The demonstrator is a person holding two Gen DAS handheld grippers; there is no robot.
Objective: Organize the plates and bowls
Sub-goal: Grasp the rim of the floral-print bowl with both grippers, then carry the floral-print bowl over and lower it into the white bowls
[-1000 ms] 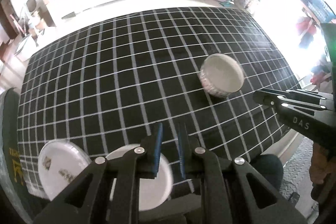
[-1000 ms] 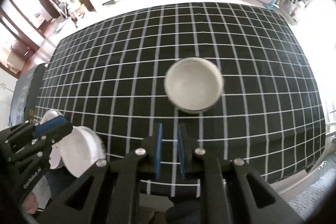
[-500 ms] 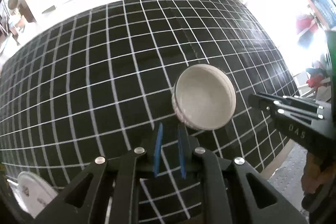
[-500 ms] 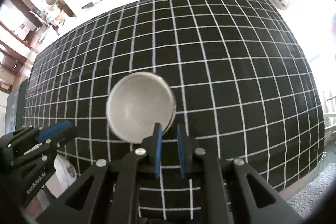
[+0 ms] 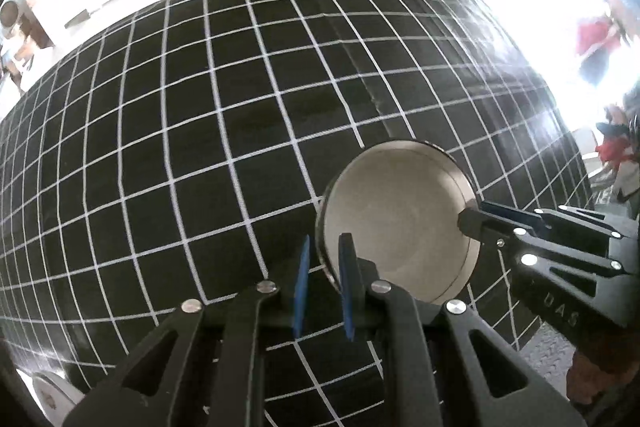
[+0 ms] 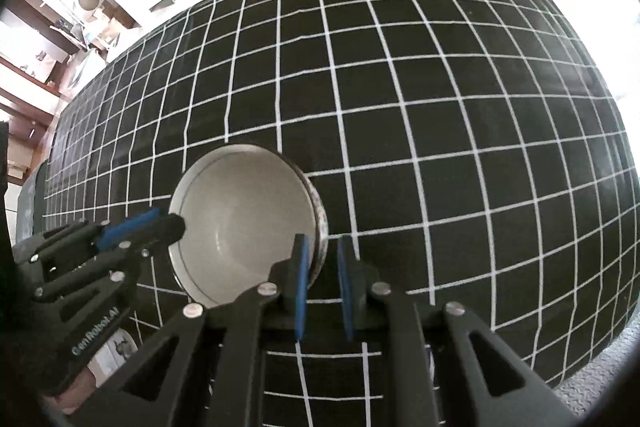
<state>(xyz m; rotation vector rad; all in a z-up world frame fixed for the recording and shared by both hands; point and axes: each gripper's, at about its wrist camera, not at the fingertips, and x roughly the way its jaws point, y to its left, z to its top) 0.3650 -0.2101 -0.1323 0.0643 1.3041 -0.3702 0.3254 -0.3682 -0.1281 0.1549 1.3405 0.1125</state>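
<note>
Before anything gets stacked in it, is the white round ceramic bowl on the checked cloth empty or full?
Empty. The white round ceramic bowl shows a bare, clean inside down to its bottom in both wrist views.

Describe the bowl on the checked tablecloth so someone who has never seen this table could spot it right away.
Start with the black tablecloth with its white grid. Near its front edge sits the bowl, round, deep and empty, between the left gripper and the right gripper. Unlike the flat patterned plate at the table's edge, it has tall walls and a plain pale inside.
</note>
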